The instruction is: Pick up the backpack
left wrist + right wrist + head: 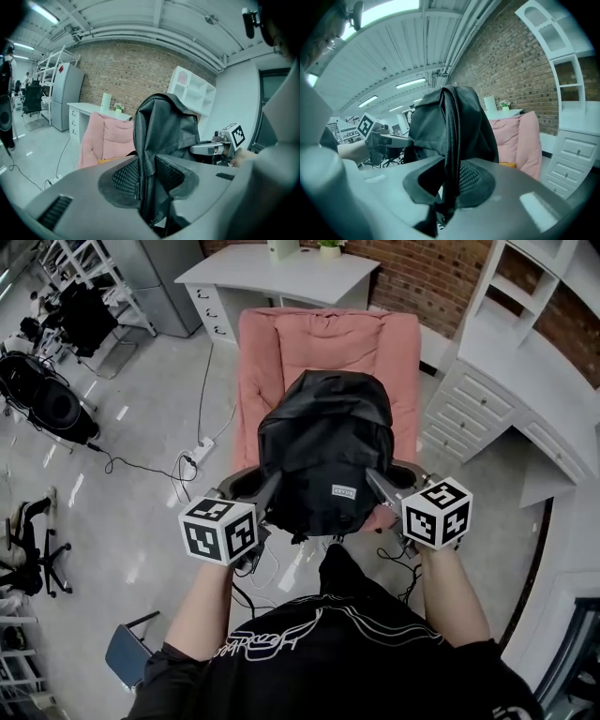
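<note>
A black backpack (323, 451) hangs lifted in front of a pink armchair (267, 352), held from both sides. My left gripper (272, 484) is shut on the bag's left edge, and my right gripper (377, 480) is shut on its right edge. In the left gripper view the pads pinch a fold of the backpack (164, 131), with my left gripper (147, 178) closed round a seam. In the right gripper view my right gripper (451, 180) clamps the zipped edge of the backpack (454, 122). The bag's underside is hidden.
A white desk (281, 273) stands behind the armchair, and white drawers and shelves (487, 399) line the right. A power strip with cables (199, 451) lies on the floor at the left. Black office chairs (47, 399) stand further left.
</note>
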### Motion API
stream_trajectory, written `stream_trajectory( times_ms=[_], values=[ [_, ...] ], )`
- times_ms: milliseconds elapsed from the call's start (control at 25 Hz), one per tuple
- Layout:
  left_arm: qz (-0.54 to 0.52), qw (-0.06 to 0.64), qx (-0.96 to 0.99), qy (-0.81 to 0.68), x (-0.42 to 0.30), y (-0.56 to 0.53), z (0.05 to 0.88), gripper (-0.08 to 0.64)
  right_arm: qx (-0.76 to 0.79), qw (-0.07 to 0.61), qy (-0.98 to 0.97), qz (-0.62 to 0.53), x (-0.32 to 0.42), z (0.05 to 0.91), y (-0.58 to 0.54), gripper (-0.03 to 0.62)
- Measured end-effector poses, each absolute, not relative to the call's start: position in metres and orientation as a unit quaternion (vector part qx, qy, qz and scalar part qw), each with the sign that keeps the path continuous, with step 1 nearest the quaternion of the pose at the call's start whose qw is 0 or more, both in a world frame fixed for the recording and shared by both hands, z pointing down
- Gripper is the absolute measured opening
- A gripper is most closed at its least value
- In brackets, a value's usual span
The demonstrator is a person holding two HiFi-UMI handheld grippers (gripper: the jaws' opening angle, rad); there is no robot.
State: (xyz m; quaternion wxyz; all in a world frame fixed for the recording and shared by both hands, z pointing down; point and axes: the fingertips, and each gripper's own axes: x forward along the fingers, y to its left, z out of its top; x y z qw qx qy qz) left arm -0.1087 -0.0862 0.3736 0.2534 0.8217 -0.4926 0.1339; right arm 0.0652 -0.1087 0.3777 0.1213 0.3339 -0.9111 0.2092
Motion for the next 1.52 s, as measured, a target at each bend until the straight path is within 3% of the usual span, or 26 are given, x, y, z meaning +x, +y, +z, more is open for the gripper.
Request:
stream_trajectory(
  times_ms=[680, 1520],
  values=[
    [0.096, 0.202, 0.843, -0.489, -0.105, -0.026, 0.296, 0.106, 0.330, 0.093, -0.929, 0.136, 0.069, 0.293, -0.046, 0.044],
    [0.088, 0.179, 0.852, -0.484, -0.084, 0.002, 0.267, 0.103, 0.341, 0.068, -0.931, 0.112, 0.089, 0.268, -0.019, 0.043]
  ],
)
